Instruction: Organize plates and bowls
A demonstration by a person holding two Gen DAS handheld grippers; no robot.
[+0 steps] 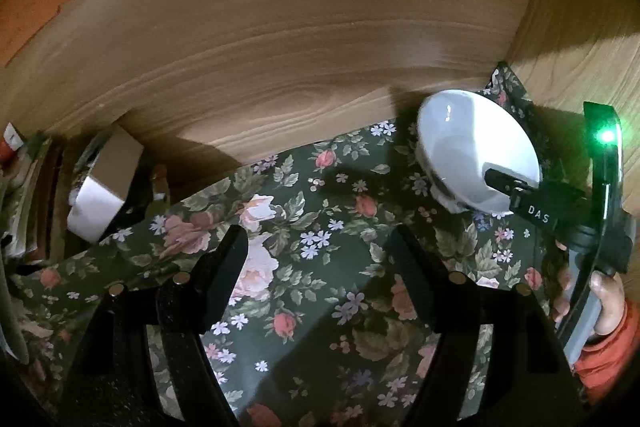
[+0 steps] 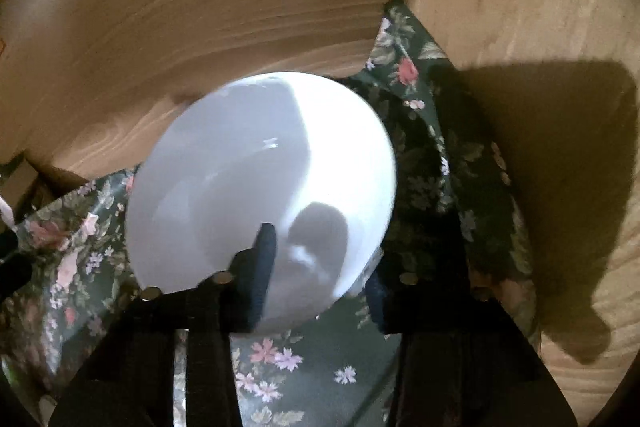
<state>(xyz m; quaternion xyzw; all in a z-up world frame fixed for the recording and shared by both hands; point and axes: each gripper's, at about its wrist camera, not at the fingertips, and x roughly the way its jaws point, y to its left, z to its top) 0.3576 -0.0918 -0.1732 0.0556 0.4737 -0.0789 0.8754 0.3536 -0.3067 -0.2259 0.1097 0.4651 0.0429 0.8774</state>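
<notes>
So the white bowl (image 2: 260, 195) sits tilted at the back right corner of the floral-cloth surface (image 1: 320, 267), close to the wooden walls. The right gripper (image 2: 316, 287) has narrowed onto its near rim, one finger inside and one outside, and looks like it's pinching it, though the outer pad is mostly hidden behind the bowl. The left gripper (image 1: 320, 251) hangs wide over bare cloth with nothing in it. Some boxy stuff (image 1: 100, 183) at the far left is too dark to identify.

Black hand-held gripper (image 1: 496, 179) marked "DAS"; orange sleeve (image 1: 612, 351).
</notes>
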